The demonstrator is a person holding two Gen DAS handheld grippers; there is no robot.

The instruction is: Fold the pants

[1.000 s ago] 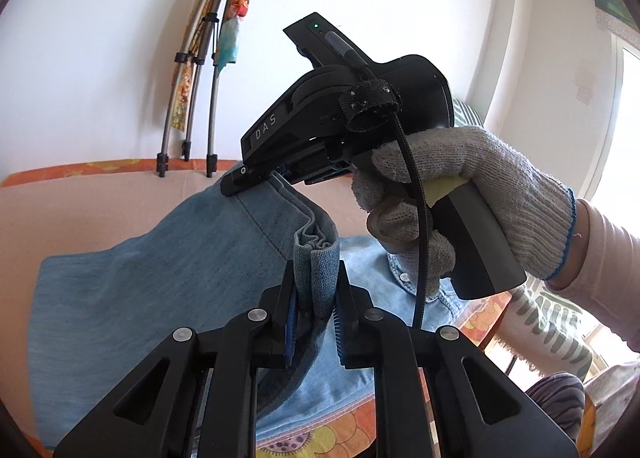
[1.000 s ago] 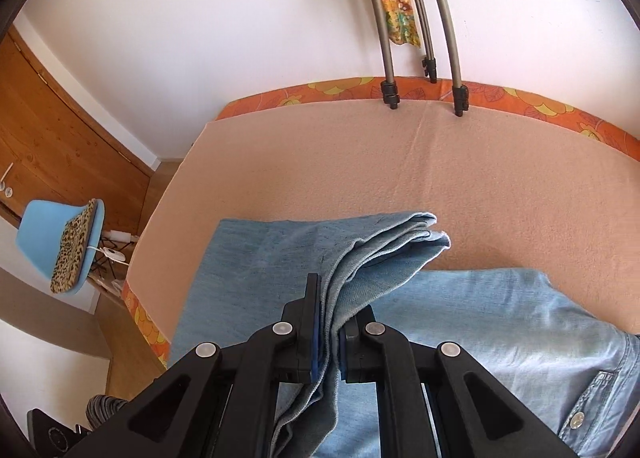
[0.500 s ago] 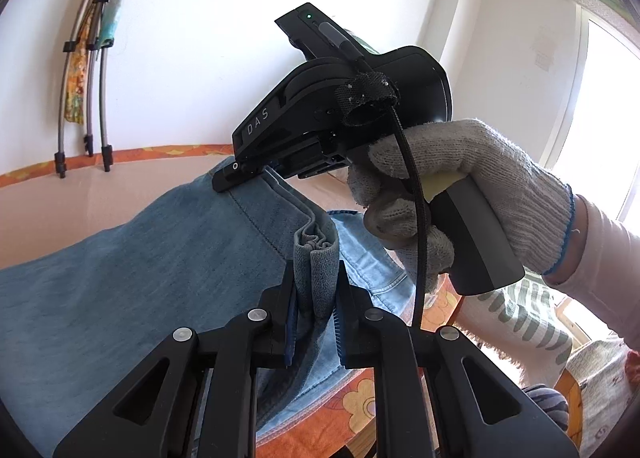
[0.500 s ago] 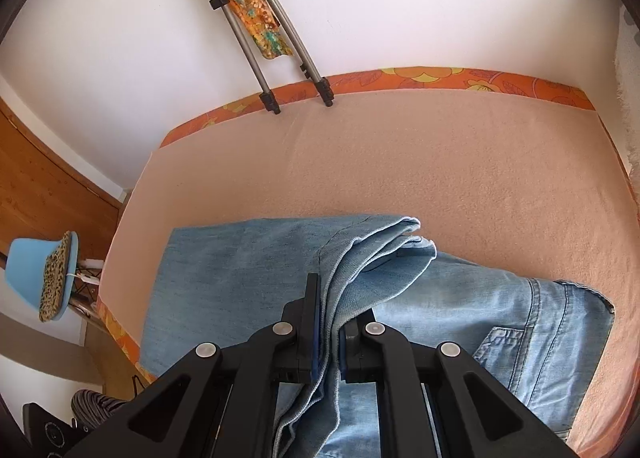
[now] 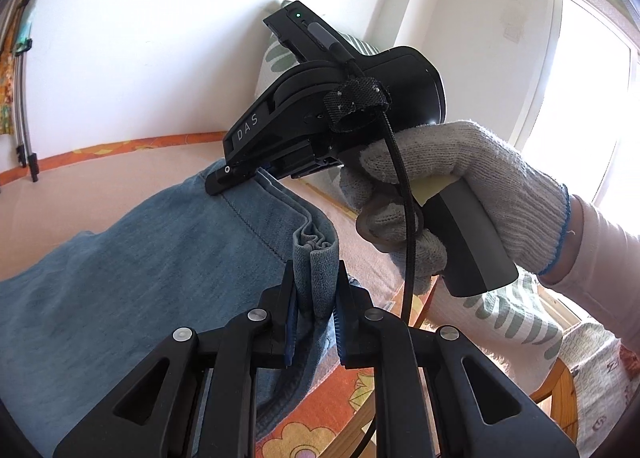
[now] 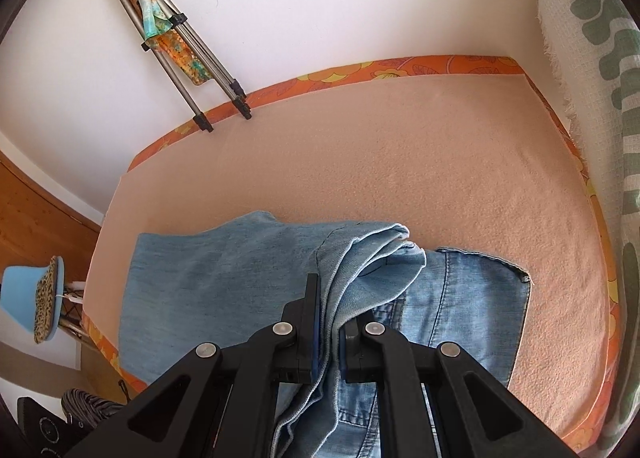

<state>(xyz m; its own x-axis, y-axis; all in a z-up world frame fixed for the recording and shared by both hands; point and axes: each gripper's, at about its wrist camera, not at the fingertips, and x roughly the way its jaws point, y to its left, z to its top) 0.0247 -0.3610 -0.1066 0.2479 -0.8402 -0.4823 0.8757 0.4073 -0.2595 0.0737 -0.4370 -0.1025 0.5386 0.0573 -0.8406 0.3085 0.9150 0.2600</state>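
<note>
Light blue denim pants (image 6: 208, 278) lie on a peach-covered bed (image 6: 400, 162). My right gripper (image 6: 330, 322) is shut on a bunched hem edge of the pants, lifted above the waist part with its pocket (image 6: 472, 298). My left gripper (image 5: 314, 298) is shut on another folded edge of the pants (image 5: 160, 258). In the left wrist view the right gripper's body (image 5: 340, 118), held by a gloved hand (image 5: 460, 186), pinches the same raised fold a little farther away.
A folded tripod (image 6: 180, 42) with colourful cloth leans on the white wall at the bed's far edge. A green-patterned white cushion (image 6: 600, 58) stands at the right. The bed's orange floral border (image 6: 400, 70) marks its edges. A blue chair (image 6: 32, 298) stands at the left.
Both grippers have carried the held fold to the right, over the waist part, while staying shut. The tripod has slid leftward in both views.
</note>
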